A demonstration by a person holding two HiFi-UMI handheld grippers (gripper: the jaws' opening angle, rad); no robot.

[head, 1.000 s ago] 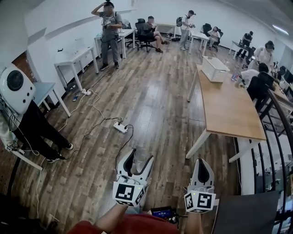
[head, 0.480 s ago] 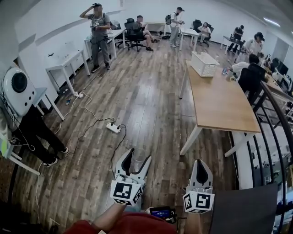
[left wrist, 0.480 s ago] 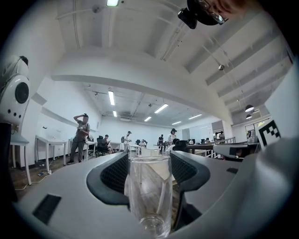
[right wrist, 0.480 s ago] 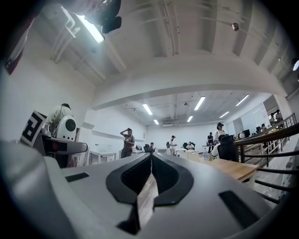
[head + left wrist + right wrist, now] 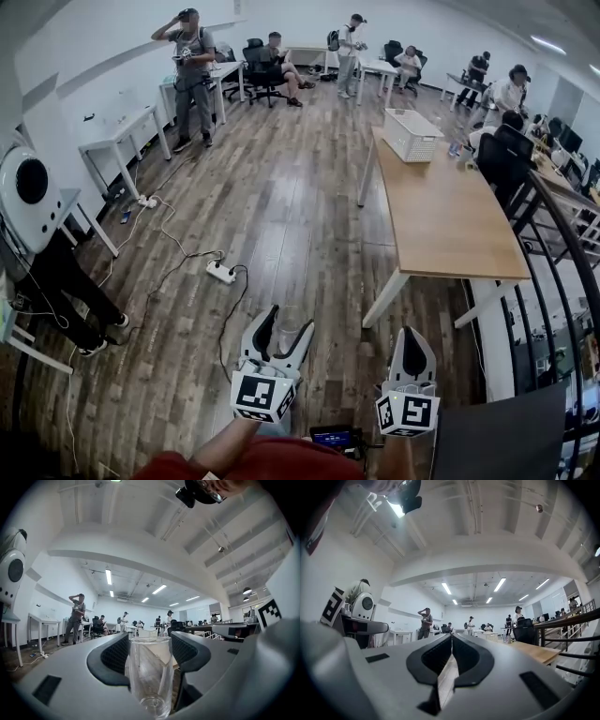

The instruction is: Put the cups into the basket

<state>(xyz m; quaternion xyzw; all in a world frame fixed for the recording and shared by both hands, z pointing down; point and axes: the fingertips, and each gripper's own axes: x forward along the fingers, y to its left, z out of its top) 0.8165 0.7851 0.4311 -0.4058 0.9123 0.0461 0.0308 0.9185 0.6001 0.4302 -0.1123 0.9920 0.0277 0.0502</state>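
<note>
Left gripper (image 5: 150, 640) fingers grasp an upright clear cup (image 5: 149, 681) at mid-wall, lower centre of the frame. It is probably rigid, light, slick and breakable, so grip below the rim. Right gripper (image 5: 451, 644) fingers are clenched and empty. The basket (image 5: 410, 134) stands upper right on the desk (image 5: 450, 225).

wooden table (image 5: 450, 216), power strip (image 5: 221, 272), plank floor (image 5: 291, 187)

No lettering, number, brand or sign can be read in any view; all print is too small or blurred.
</note>
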